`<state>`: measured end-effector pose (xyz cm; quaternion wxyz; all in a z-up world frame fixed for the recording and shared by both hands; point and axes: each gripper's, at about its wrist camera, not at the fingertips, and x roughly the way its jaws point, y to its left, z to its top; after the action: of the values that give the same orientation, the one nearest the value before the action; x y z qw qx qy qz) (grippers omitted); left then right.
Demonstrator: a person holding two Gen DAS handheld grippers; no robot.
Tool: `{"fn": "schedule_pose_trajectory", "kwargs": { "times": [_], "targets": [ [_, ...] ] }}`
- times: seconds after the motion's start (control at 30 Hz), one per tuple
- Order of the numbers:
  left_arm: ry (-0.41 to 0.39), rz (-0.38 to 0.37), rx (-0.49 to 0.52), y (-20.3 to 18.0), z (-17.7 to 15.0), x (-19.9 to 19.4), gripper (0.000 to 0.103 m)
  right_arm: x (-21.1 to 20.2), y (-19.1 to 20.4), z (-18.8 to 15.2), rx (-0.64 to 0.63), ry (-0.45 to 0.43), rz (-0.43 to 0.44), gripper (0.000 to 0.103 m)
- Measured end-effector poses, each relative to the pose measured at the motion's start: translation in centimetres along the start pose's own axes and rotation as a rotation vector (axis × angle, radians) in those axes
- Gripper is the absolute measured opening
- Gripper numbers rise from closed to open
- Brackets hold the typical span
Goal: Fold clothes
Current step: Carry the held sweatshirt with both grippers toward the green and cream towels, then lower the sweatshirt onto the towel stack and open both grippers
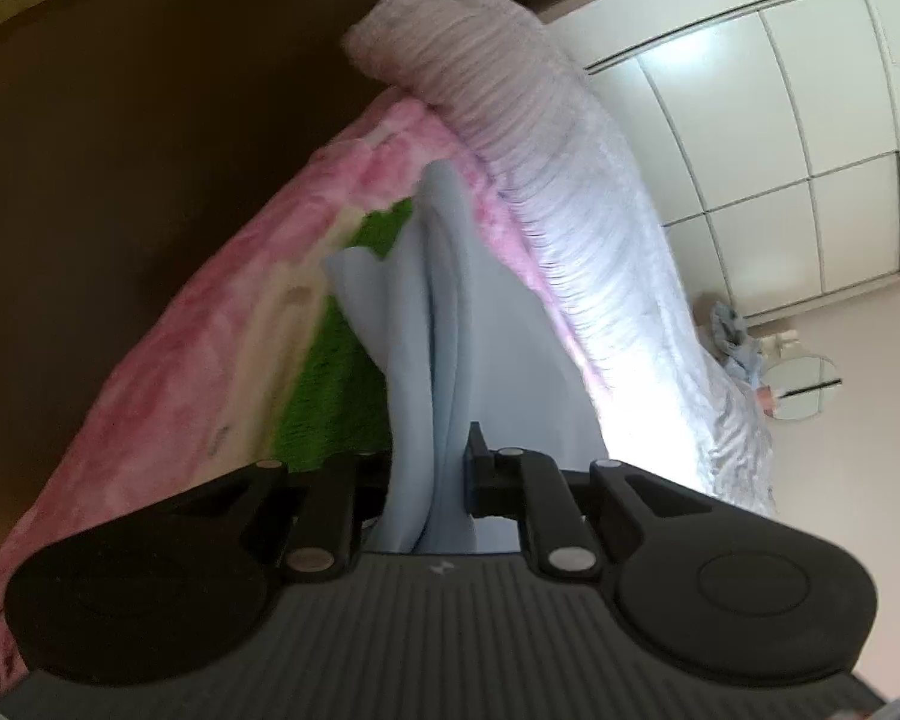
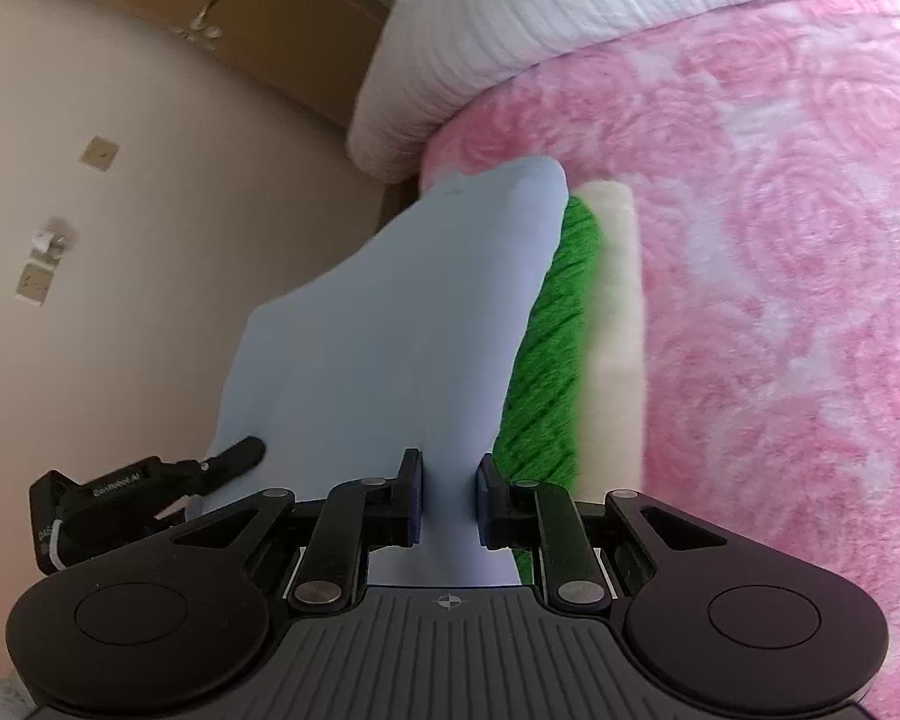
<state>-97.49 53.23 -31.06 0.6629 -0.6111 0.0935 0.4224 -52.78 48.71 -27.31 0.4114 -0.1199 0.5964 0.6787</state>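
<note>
Pale blue garment (image 2: 390,324), hanging over the pink floral bed (image 2: 780,240), clenched in both left claw (image 1: 432,480) and right claw (image 2: 448,498).

The garment (image 2: 390,324) is plain pale blue, with no print. Beside it the blanket (image 2: 780,276) is pink with whitish rose swirls, and next to the garment it carries a bright green patch (image 2: 555,372) edged by a cream band (image 2: 615,330). Beyond the blanket lies a ribbed white-lilac quilt (image 1: 546,138). Both grippers (image 2: 447,495) are black with dark blue pads (image 2: 415,501)
</note>
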Motion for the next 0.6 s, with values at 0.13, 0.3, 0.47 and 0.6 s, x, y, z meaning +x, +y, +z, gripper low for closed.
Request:
{"fn": "schedule_pose_trajectory", "kwargs": {
  "times": [0.13,0.3,0.47,0.6],
  "targets": [
    [0.035,0.049,0.032,0.2,0.2,2.1,0.018,1.5,-0.8,-1.3,0.050,0.004,-0.057,0.023],
    [0.046,0.055,0.042,-0.5,2.0,1.8,0.025,0.8,-1.1,-0.1,0.091,-0.006,-0.089,0.049],
    [0.030,0.067,0.083,-1.5,5.2,2.8,0.038,0.7,-2.1,3.4,0.101,-0.078,-0.103,0.051],
    [0.017,0.065,0.097,-2.3,7.7,5.3,0.037,2.8,-3.1,7.0,0.141,-0.113,-0.089,0.051]
  ]
}}
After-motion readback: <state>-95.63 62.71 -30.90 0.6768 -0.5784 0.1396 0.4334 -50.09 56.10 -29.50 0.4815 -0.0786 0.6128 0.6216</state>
